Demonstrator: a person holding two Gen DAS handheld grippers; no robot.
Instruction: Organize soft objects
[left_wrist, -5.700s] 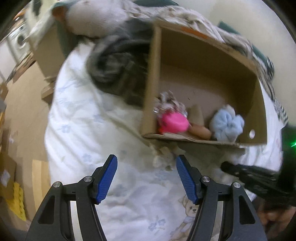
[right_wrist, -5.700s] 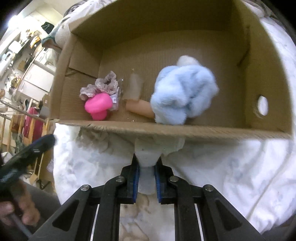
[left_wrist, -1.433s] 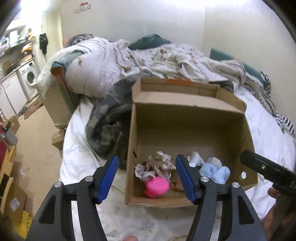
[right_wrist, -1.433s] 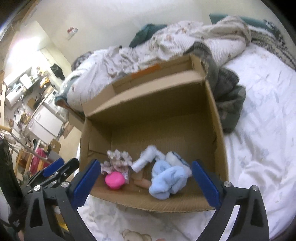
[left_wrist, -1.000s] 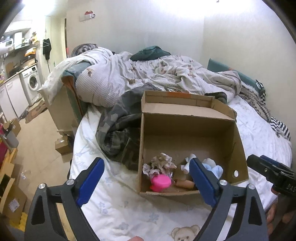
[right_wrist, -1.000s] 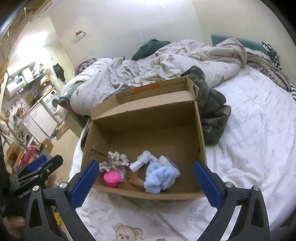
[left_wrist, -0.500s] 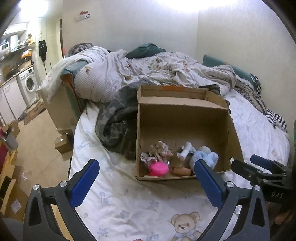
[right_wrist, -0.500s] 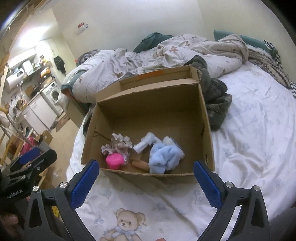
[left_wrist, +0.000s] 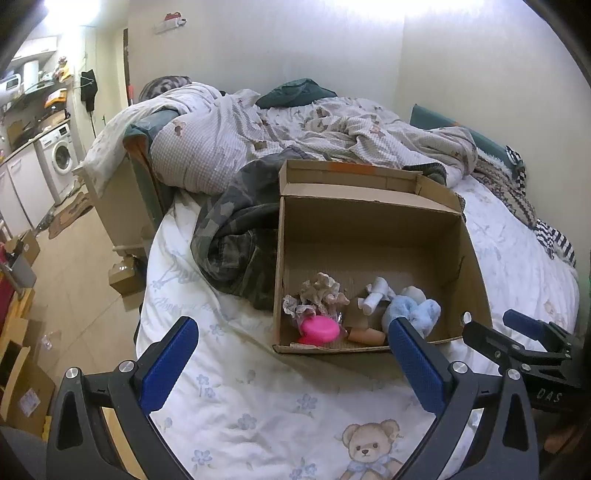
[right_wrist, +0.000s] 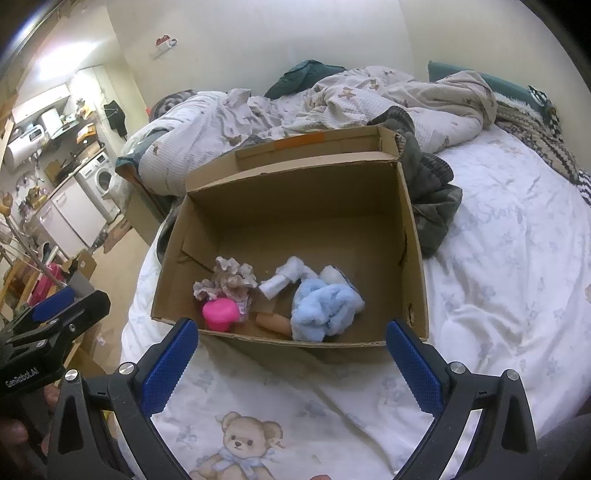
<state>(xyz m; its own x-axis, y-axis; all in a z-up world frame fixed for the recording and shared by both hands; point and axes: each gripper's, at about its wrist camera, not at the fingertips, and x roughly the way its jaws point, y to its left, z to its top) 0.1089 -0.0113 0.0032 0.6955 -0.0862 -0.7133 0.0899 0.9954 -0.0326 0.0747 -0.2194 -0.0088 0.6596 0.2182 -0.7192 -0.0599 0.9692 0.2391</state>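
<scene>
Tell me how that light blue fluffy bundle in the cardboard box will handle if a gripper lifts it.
The light blue fluffy bundle looks like plush fabric, so it will probably squash between the fingers and droop. It appears loosely bunched, so lifting one fold may unravel it. It is likely light and unlikely to roll inside the cardboard box.

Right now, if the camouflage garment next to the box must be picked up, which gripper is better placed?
Probably the left gripper. The camouflage garment lies beside the box on that gripper's side. Both grippers are open and empty; the right gripper would cross the box.
</scene>
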